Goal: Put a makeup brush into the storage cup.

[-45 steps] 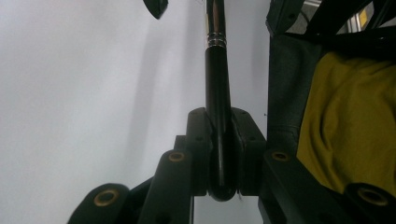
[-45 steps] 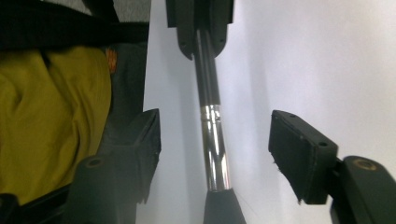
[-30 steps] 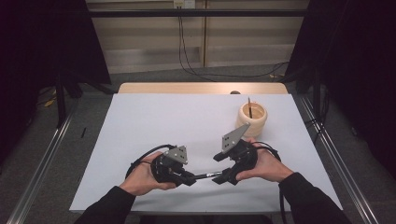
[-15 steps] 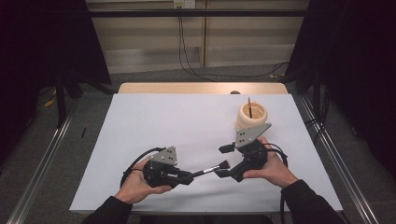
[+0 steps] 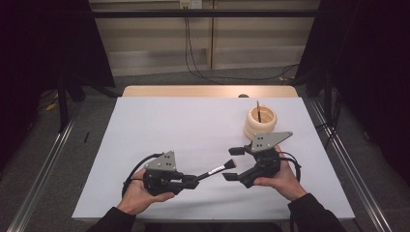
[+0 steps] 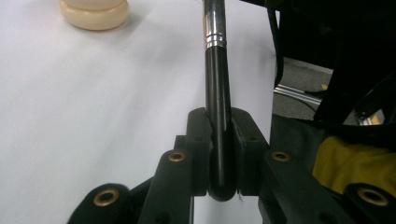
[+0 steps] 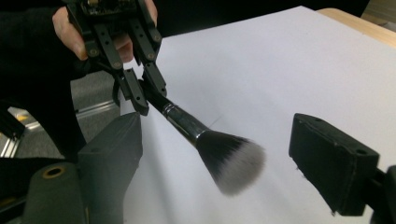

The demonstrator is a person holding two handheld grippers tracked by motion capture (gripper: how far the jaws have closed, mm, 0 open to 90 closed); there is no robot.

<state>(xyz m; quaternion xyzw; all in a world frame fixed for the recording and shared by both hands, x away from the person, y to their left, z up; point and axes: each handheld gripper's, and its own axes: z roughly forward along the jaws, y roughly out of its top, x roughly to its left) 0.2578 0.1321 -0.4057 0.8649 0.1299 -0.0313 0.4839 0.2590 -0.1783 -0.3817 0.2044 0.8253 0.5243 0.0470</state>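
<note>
While the left gripper (image 5: 191, 181) stays clamped on the black handle of the makeup brush (image 7: 229, 161), the brush juts from its jaws toward the right gripper (image 5: 233, 163). The brush's grey-tipped bristle head hangs between the right gripper's jaws, which have just been opening and touch nothing. Beyond the right gripper, a cream holder (image 5: 260, 122) stands upright on the white table (image 5: 183, 125), one thin stick inside.
</note>
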